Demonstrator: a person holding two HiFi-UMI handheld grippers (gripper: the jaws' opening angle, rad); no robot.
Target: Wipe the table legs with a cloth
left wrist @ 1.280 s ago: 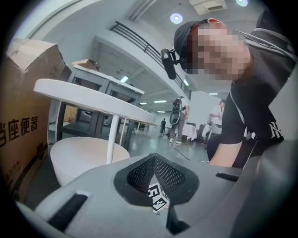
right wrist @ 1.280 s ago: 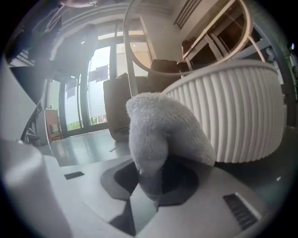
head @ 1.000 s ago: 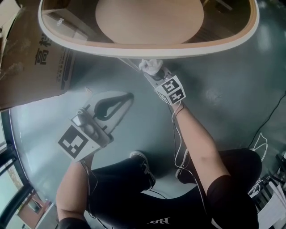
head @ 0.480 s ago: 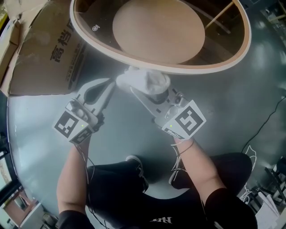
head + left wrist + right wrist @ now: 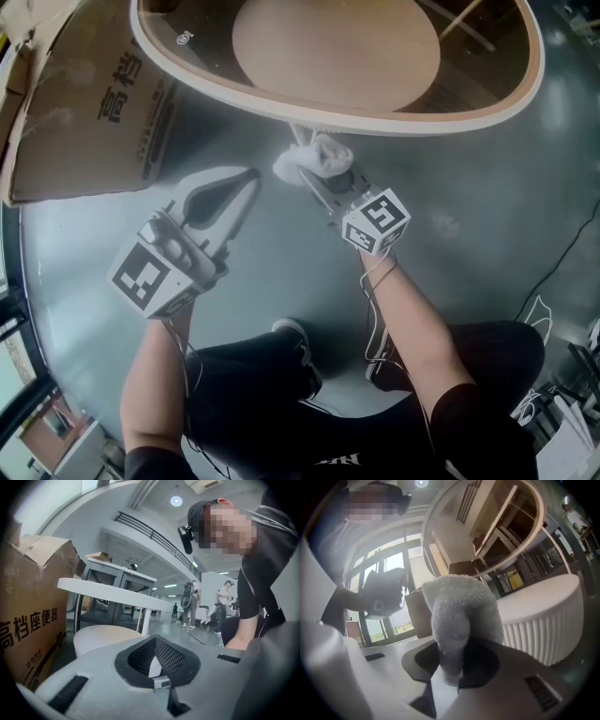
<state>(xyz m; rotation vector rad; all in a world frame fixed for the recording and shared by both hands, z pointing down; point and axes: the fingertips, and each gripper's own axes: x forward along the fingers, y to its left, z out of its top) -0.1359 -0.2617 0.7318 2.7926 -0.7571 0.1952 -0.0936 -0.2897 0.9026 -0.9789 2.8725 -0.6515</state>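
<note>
My right gripper [image 5: 315, 174] is shut on a bunched white cloth [image 5: 316, 157], held just under the near rim of the oval table [image 5: 441, 118]. A pale table leg [image 5: 298, 134] shows right beside the cloth; whether they touch I cannot tell. In the right gripper view the cloth [image 5: 459, 620] fills the middle, pinched in the right gripper [image 5: 451, 677]. My left gripper [image 5: 249, 178] hangs to the left of the cloth, shut and empty. In the left gripper view the left gripper [image 5: 160, 680] points at a white table leg [image 5: 145, 620] under the tabletop [image 5: 112, 594].
A large cardboard box [image 5: 84, 103] stands left of the table, close to my left gripper. A round lower shelf [image 5: 333, 47] sits under the glass top, ribbed at its side [image 5: 539, 616]. Cables [image 5: 544, 302] lie on the grey floor at right. People [image 5: 191, 602] stand far off.
The right gripper with the cloth, nearer the camera half a second ago, has gone back down beside the leg under the rim. The left gripper has stayed shut, left of it.
</note>
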